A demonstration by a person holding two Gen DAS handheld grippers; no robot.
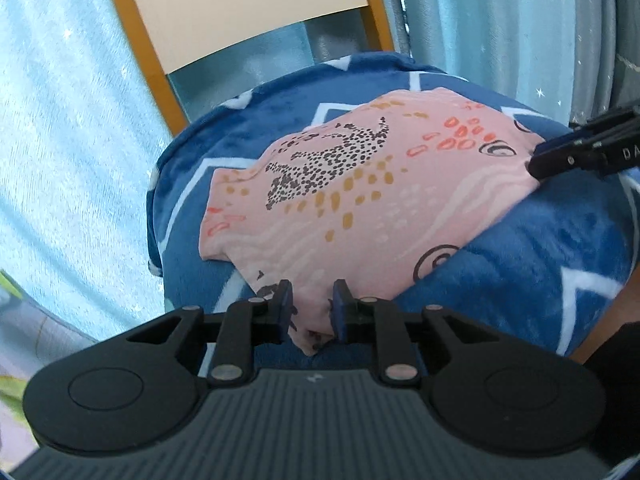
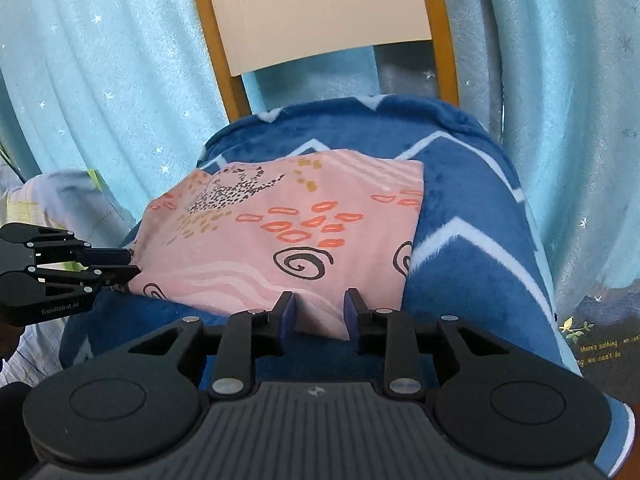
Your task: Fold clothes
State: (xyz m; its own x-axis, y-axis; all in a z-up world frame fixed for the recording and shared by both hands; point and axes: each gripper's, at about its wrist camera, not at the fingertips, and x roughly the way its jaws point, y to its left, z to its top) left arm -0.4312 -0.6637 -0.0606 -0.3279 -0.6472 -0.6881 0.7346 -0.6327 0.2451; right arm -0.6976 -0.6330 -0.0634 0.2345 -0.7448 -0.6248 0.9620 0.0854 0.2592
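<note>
Pink garment (image 2: 280, 240) lies flat, long axis L-R btwn grippers.

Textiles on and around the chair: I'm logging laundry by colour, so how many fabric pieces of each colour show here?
Pink patterned garment: 1
Dark blue zigzag blanket: 1
Light blue starred curtain: 1
Pale checked cloth at the left edge: 1
Total: 4
Both grippers, left and right, have a fold of the pink garment between their fingers.
</note>
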